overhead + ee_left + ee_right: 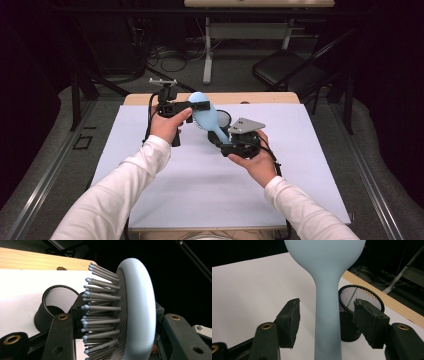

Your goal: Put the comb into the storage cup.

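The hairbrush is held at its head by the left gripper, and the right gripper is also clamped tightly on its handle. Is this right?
Not quite. The left gripper does hold the hairbrush by its head, but the right gripper is open: in the right gripper view its jaws stand apart from the handle on both sides.

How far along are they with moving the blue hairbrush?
Done: the left gripper is clamped on the hairbrush head, holding it above the table. In hand: the right gripper stands open around the handle, not touching. Left, probably: putting it in the mesh cup.
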Motion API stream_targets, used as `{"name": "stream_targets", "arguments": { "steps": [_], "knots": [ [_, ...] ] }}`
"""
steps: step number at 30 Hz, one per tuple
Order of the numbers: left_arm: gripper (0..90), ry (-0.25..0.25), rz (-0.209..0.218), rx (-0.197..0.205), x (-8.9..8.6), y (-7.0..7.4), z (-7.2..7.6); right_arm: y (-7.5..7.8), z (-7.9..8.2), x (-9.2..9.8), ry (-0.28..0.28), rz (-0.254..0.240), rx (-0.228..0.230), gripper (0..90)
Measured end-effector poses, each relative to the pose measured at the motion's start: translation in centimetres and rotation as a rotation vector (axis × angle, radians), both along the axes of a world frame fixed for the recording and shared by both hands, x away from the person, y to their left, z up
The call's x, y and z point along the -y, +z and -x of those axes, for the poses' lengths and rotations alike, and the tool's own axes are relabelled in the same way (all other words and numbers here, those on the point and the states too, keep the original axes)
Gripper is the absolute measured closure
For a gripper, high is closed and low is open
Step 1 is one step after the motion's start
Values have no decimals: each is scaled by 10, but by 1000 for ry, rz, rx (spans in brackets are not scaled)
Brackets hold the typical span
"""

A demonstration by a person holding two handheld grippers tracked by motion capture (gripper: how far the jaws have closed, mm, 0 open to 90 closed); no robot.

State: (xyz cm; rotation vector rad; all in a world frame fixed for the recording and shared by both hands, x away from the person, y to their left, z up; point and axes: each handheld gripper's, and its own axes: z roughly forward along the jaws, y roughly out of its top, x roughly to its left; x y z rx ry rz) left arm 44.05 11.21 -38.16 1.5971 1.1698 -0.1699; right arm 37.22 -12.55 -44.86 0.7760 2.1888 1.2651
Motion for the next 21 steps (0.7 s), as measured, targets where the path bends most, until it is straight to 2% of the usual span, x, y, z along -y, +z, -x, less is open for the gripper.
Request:
{"name": "stream_targets", "arguments": {
  "steps": [6,12,17,19,21],
  "knots": [
    [499,7,-1,1,-2,2,-1,2,0,2,-9,-23,-19,353],
    [499,13,-11,7,-2,6,-3,3,0,4,-20,-19,-35,292],
    [500,16,-19,15,-1,9,-4,4,1,4,-29,-17,-32,231],
    [499,21,-21,18,-1,11,-4,4,2,3,-35,-13,-26,168],
    [499,24,-22,21,-1,12,-5,4,3,2,-35,-5,-28,148]
  ]
}}
